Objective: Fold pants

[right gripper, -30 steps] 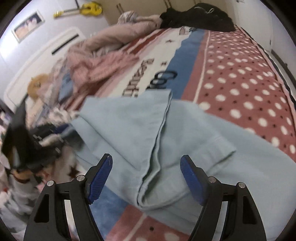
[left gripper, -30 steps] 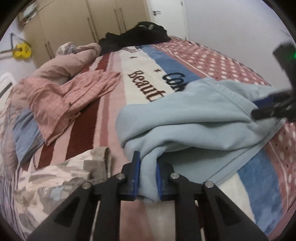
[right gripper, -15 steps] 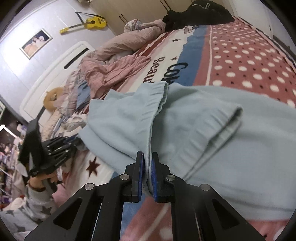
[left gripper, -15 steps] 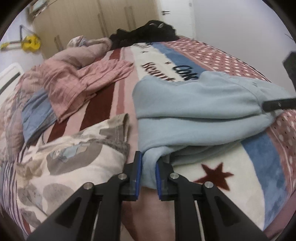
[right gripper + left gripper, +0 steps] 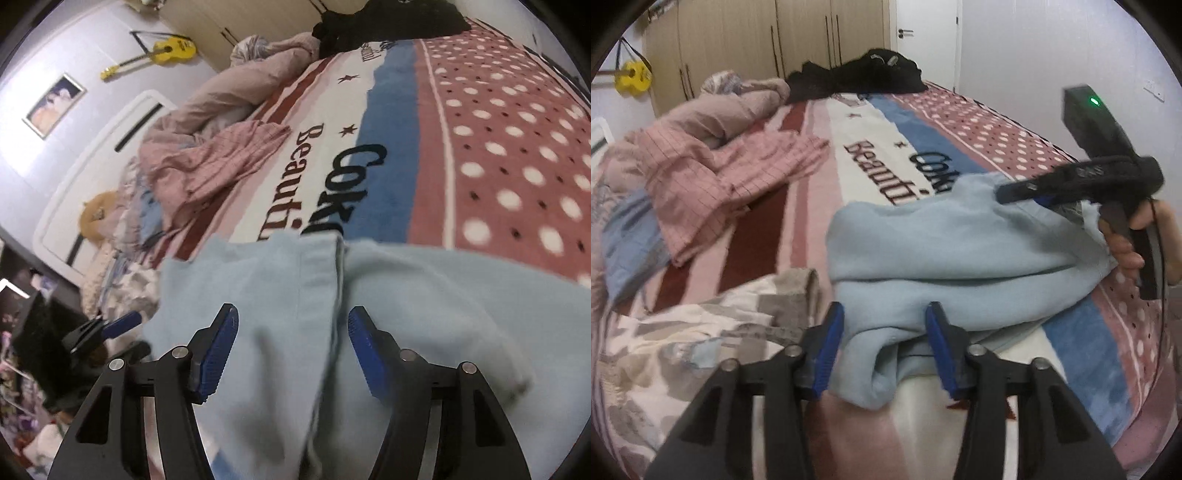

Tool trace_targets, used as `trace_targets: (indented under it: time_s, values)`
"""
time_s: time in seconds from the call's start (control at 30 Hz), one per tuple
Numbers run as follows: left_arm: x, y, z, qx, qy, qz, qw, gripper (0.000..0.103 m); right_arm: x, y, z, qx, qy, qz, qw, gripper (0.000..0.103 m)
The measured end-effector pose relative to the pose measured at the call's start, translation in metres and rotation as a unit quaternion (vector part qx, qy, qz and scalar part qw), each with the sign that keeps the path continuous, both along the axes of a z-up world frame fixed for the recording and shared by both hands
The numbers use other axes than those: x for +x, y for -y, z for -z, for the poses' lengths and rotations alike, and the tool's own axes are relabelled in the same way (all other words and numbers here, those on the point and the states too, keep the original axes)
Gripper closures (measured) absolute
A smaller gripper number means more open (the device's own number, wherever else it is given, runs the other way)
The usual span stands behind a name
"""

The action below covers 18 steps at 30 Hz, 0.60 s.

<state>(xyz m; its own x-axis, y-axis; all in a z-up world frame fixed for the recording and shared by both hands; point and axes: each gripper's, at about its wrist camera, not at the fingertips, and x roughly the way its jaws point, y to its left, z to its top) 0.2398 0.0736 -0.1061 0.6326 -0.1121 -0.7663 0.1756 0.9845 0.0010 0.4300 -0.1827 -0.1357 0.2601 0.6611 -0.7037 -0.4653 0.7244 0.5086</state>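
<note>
Bedroom blanket [image 5: 1082,354], fleecy and striped, carries soft pale-blue pants [image 5: 942,251] bunched nearest. Left gripper [image 5: 884,345] and right gripper [image 5: 291,347] both opening, cloth loose between. Beyond: pink checked bedding [image 5: 713,177], wooden wardrobe [image 5: 757,44].

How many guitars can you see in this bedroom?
1. A small yellow guitar hangs on the wall left of the wardrobe, past the far end of the bed; the left wrist view shows the same one at its left edge. Others could be outside both views.
</note>
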Motion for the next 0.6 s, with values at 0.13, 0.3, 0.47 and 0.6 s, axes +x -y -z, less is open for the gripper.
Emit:
trace_targets:
  time_s: [0.13, 0.3, 0.47, 0.6]
  values:
    - [-0.001, 0.0, 0.007, 0.002, 0.0, 0.006, 1.0, 0.084, 0.009, -0.01, 0.003, 0.002, 0.008, 0.021, 1.0, 0.099]
    - [-0.006, -0.004, 0.009, -0.013, -0.001, 0.011, 0.9999, 0.084, -0.004, 0.011, -0.013, 0.012, 0.056, 0.092, 0.994, 0.1]
    - [-0.007, -0.004, 0.01, -0.018, -0.004, 0.013, 0.9997, 0.084, -0.013, 0.043, -0.028, 0.023, 0.074, 0.147, 0.986, 0.1]
    - [-0.006, -0.004, 0.01, -0.019, -0.008, 0.013, 0.9997, 0.082, -0.014, 0.054, -0.031, -0.002, 0.076, 0.165, 0.983, 0.1]
